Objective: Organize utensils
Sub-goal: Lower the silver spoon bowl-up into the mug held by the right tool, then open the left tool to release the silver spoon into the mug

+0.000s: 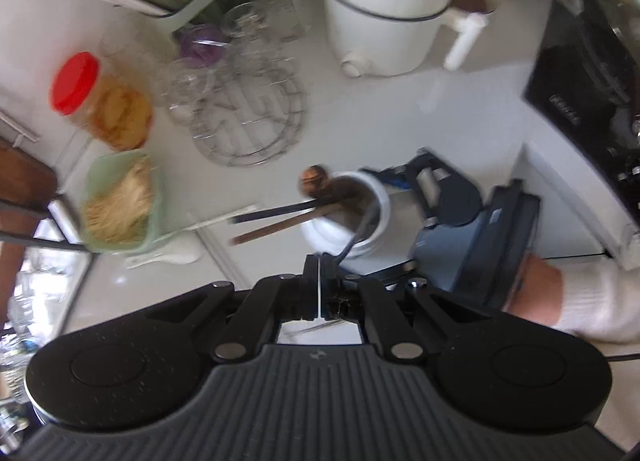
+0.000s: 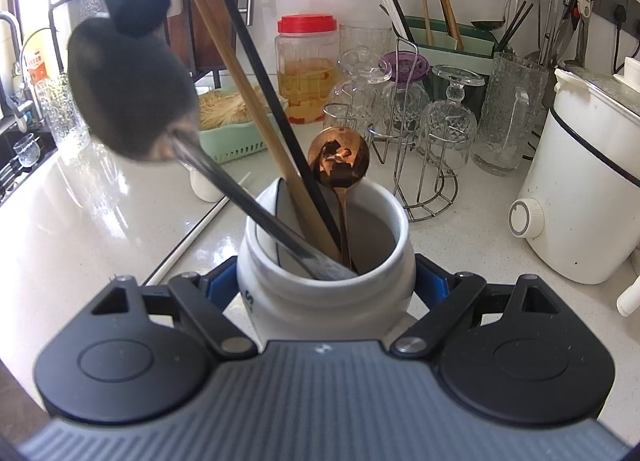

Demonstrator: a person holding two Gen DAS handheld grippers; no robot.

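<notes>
Left wrist view: left gripper (image 1: 320, 273) points steeply down at the counter (image 1: 400, 117), jaws closed with no gap between them. Whether its tips pinch the silver spoon (image 1: 356, 239) is not settled here: the handle runs from just ahead of the tips into the white jar (image 1: 372, 229). The right wrist view shows this gripper, blurred, at the spoon's bowl end. The jar sits directly ahead of the tips, slightly right. It holds a brown chopstick (image 1: 280, 227), a black chopstick (image 1: 276, 211) and a copper spoon (image 1: 314, 179), all leaning out to the left. The right gripper (image 1: 440, 197) flanks the jar from the right side; a hand in a white glove (image 1: 580, 301) is behind it.

Right wrist view: right gripper (image 2: 324, 285) is clamped on the white jar (image 2: 320, 301), blue fingers (image 2: 222, 285) pressing both sides of its body, jar upright between them on the counter (image 2: 120, 221). Silver spoon (image 2: 132, 89) slants up and left from the jar mouth, bowl uppermost, handle end inside the jar. Brown chopstick (image 2: 248, 101) and black chopstick (image 2: 264, 89) lean up-left past it. Copper spoon (image 2: 338, 161) stands bowl-up at the far rim.

Further ahead of the right gripper: a red-lidded jar (image 2: 306, 65), a green basket (image 2: 236, 137) to its left, upturned glasses on a wire rack (image 2: 424, 181), and a green caddy of chopsticks (image 2: 448, 37) behind. A white cooker (image 2: 588, 189) stands far right.
</notes>
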